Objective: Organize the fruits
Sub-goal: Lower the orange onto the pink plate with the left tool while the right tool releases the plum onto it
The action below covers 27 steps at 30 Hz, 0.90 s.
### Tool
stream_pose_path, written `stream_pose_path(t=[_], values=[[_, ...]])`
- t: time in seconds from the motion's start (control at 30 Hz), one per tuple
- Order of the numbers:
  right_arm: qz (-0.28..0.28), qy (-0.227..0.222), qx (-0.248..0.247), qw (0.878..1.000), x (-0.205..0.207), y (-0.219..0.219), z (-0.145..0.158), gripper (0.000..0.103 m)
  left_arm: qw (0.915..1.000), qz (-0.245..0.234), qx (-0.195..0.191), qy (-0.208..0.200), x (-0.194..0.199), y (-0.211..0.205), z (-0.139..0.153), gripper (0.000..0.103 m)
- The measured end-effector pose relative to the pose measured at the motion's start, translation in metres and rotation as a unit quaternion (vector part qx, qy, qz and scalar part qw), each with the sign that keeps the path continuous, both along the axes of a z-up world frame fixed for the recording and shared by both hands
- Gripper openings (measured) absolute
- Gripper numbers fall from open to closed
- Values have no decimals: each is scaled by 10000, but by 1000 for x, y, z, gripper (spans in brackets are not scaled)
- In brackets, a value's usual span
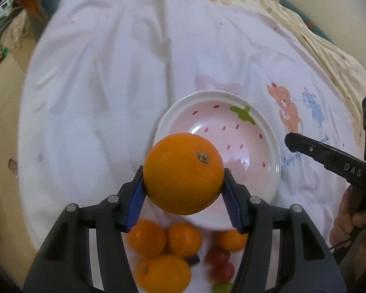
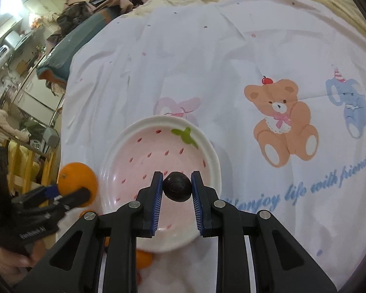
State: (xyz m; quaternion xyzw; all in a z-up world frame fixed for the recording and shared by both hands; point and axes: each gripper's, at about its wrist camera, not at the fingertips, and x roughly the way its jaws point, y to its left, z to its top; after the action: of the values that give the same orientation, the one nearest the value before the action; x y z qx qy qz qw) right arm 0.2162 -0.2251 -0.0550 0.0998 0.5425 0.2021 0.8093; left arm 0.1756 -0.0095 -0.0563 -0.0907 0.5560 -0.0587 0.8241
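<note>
Orange [image 1: 183,173] clamped between blue pads of left gripper [image 1: 184,183], held above near rim of pink strawberry-print plate [image 1: 263,127]. Small dark round fruit [image 2: 177,186] pinched in nearly closed right gripper [image 2: 177,183], over same plate. More oranges [image 1: 163,256] and red fruits [image 1: 219,266] lying on white printed cloth [image 1: 109,85] below.

Left gripper [image 1: 183,190] clamped and angled down, right gripper [image 2: 177,185] likewise.
</note>
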Motion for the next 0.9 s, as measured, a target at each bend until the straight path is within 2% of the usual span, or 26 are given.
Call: stream_pose_path(t=[0.2,0.4,0.7,0.9], values=[[-93,375,205,9990,26,1,-31,25,9998,-207,-51,55,28,-15,-23,54],[-141,530,384,9978,38,5,-41,26,9991,-328,-114,254,44,-25,-43,55],[-233,809,748,9936,46,2,-57,28,9988,-251,-270,319,48,-21,-47,58],[-255,731,799,9938,47,0,-53,28,9988,-326,-106,360,48,-26,-45,62]])
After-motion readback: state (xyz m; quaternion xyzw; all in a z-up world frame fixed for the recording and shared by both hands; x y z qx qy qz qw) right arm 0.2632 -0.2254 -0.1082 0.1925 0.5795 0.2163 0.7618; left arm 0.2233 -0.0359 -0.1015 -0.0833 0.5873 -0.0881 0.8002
